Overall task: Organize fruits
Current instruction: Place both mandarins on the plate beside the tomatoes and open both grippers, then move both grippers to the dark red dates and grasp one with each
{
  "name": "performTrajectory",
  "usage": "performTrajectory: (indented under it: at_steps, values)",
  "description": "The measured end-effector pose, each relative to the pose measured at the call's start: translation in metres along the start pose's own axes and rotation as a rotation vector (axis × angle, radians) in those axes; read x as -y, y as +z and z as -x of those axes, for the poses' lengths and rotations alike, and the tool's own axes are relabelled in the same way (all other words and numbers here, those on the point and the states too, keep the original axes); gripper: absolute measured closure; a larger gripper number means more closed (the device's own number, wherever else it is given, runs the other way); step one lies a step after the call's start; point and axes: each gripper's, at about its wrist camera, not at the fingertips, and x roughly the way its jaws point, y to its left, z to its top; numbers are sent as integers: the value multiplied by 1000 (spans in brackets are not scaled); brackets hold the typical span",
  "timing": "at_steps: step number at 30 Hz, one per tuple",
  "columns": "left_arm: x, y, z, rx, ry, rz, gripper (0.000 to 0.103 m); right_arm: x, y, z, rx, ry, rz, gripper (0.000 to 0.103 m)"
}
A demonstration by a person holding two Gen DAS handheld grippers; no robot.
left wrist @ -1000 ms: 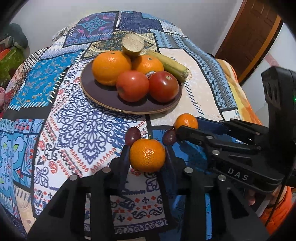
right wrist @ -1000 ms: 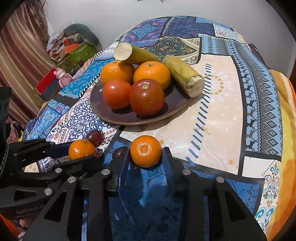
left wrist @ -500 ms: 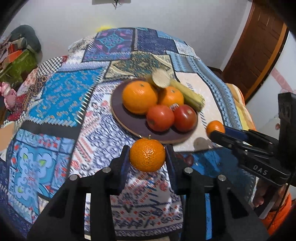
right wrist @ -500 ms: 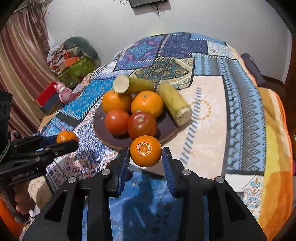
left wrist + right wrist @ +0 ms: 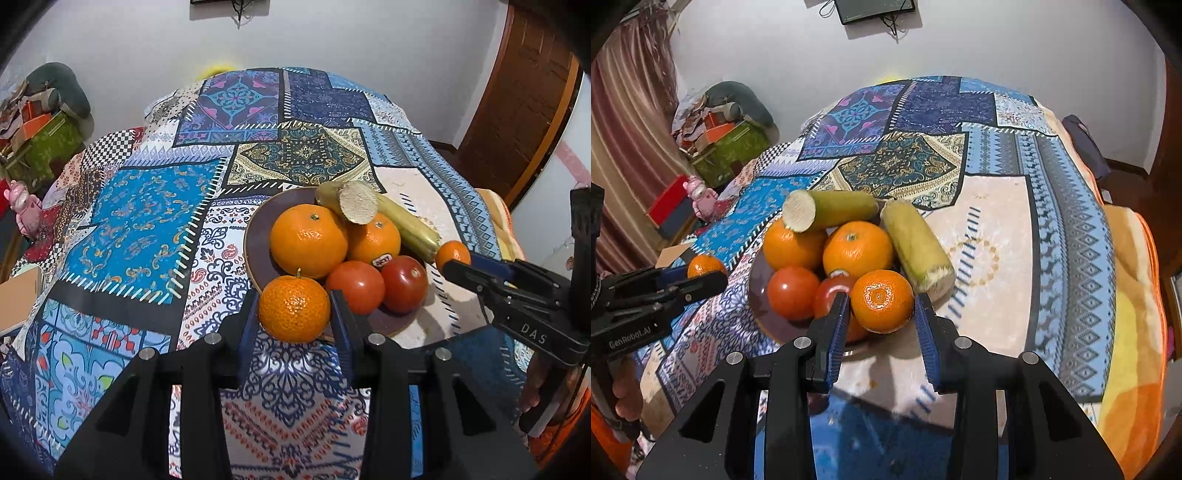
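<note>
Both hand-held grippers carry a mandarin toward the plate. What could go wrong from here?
The plate is already crowded with oranges, tomatoes and two corn pieces; a mandarin dropped on top may roll off onto the cloth. The upper corn piece rests on an orange and could be knocked loose. The two hand-held grippers might bump.

Both wrist fisheyes look steeply down and forward along their own tool fingers, close above the patchwork-covered tabletop (image 5: 147,221). Left view comes from the plate's (image 5: 258,258) left, right view from its right (shared: plate, far wall, each other's tool at the edge)
</note>
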Motion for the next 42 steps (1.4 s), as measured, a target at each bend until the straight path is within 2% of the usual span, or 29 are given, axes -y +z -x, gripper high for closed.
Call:
performTrajectory:
  at_steps: [11,21,28,33,42]
  values:
    - [-5,6,-31,-38,-3,7,65,2,12,-24,-14,-17,13,70]
    - [-3,6,-42,-60,-11,24,65,3,12,-25,-15,0,-5,69]
    - [-3,6,-28,-36,-13,31,59,-1,11,-11,2,2,8,69]
    - [-2,2,-11,-21,-6,15,58,-3,9,3,14,0,15,65]
    - [-2,-20,19,-11,-12,-3,53,-15,-17,14,-15,20,15,63]
